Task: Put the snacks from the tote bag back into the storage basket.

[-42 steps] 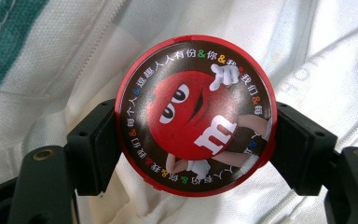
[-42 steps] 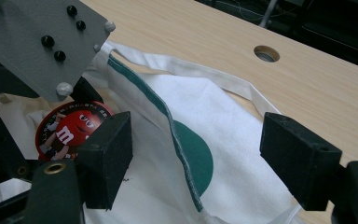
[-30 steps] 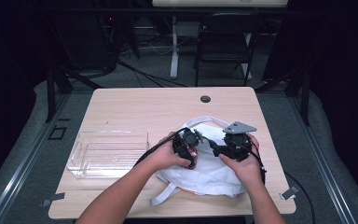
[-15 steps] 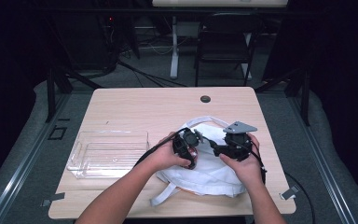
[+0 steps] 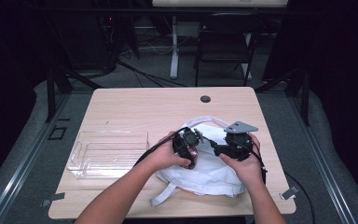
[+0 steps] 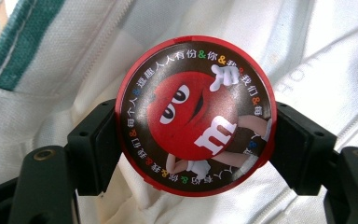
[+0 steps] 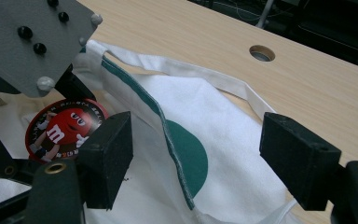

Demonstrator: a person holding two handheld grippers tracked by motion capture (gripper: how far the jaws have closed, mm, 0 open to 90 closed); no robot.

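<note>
- Diff vs the earlier high-view frames: none that I can make out. Both hands, both grippers and the bag are sitting where they were; the tray has not shifted either.
- Left gripper (image 6: 196, 140) is clamping a round red M&M's badge (image 6: 196, 114) edge-on, one black pad on each side of the rim, printed face turned to its own camera. White cloth is lying right behind the badge.
- Left hand (image 5: 168, 156) is coming in from the bottom of the high view, forearm angling up and right, with the left gripper (image 5: 186, 144) hovering over the left part of the white tote bag (image 5: 209, 172).
- Right hand (image 5: 242, 163) is gripping its tool from below, the grey three-cornered plate on top; the right gripper (image 5: 216, 148) is pointing left toward the left gripper.
- Right gripper (image 7: 196, 154) is standing wide open, nothing between the pads, over the bag's green-trimmed edge and green dot (image 7: 189, 158). The badge (image 7: 63, 128) is showing at the left of that view, held just above the cloth.
- The bag is lying flat at the near right of the wooden table (image 5: 144, 107), its white strap (image 5: 165, 193) trailing toward the near edge.
- Clear plastic tray (image 5: 107, 151) is sitting left of the bag, apart from it.
- Further back, a round cable hole (image 5: 205, 99) is sitting near the far table edge.
</note>
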